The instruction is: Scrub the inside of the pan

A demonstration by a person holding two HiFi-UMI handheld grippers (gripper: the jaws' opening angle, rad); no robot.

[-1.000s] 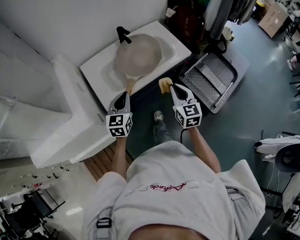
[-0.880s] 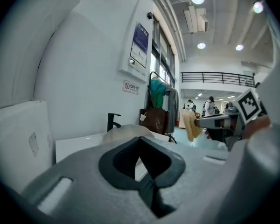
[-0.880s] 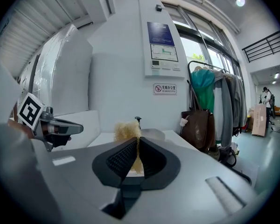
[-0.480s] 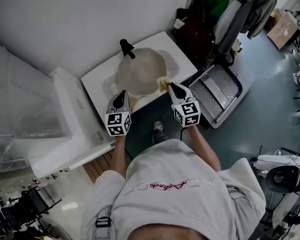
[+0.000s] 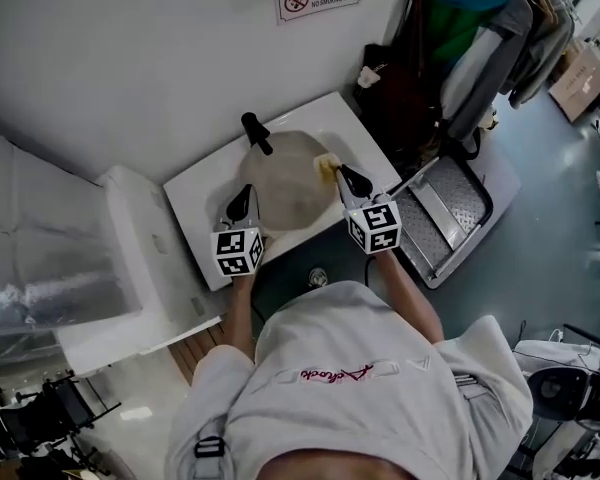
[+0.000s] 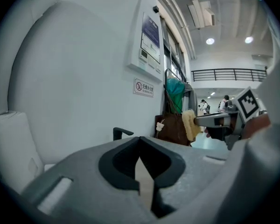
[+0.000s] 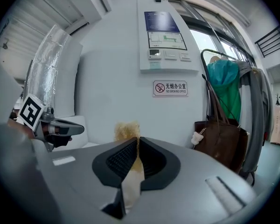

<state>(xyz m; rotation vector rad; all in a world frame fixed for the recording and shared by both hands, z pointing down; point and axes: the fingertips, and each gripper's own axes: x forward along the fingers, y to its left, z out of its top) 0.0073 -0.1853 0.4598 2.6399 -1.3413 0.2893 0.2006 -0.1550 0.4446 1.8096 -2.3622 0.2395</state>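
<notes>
A white sink [image 5: 185, 193] stands against a plain white wall [image 5: 130, 68], with a smooth grey floor [image 5: 540, 218] beside it. The round, pale pan [image 5: 290, 183] sits in the sink under a black tap [image 5: 256, 132]. My left fingers [image 6: 116, 167] are pressed together on the pan's pale handle. My right fingers [image 7: 119, 161] pinch a fuzzy yellow sponge [image 5: 328, 165] at the pan's edge.

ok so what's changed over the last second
The right gripper carried the sponge forward, from in front of the sink to over the pan, at its right side. The left gripper stayed shut on the pan handle; the pan stayed in the sink.
</notes>
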